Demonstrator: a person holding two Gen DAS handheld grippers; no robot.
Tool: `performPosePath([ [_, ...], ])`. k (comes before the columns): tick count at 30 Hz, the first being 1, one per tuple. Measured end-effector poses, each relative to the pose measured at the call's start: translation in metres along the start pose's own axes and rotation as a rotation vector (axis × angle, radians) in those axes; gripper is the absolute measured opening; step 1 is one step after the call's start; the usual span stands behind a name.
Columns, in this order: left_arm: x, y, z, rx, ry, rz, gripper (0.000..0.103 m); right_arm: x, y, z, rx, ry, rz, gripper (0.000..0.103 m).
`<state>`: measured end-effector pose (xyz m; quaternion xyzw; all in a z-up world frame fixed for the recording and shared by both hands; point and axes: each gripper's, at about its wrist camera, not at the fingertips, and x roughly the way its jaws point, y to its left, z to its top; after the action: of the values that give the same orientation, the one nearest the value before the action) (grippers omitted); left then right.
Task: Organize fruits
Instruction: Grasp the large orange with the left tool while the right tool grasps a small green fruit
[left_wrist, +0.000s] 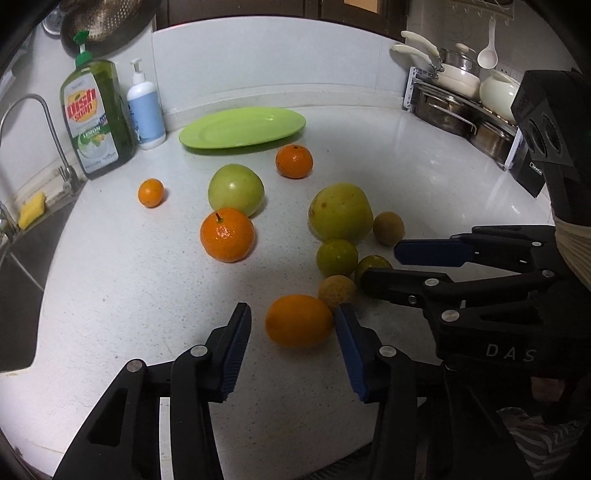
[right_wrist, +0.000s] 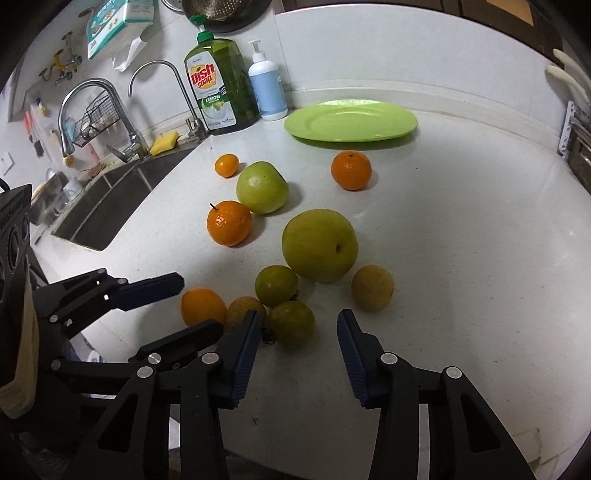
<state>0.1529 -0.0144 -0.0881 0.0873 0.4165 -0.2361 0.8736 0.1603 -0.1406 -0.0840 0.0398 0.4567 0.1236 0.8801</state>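
L tool (left_wrist: 293, 347) spread around orange fruit (left_wrist: 298, 320), no pinch yet. R tool (right_wrist: 297, 354) spread by small green fruit (right_wrist: 291, 322). Risk: crowded cluster, neighbours roll off surface (left_wrist: 129, 295).

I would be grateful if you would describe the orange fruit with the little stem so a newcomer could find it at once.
Start at the round lime-green plate at the back of the white speckled counter. In front of it, nearer the sink, lies a smooth green apple-like fruit; the orange stemmed mandarin touches its near side. Alone among the orange fruits, it has a short dark stalk.
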Motion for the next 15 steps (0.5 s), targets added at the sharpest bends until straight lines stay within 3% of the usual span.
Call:
performPosePath([
  [15,0.0059,0.0002,-0.0004,-0.023,0.022,-0.042,0.038,0.0082,-0.0013,-0.0009,0.011,0.035,0.061,0.03],
])
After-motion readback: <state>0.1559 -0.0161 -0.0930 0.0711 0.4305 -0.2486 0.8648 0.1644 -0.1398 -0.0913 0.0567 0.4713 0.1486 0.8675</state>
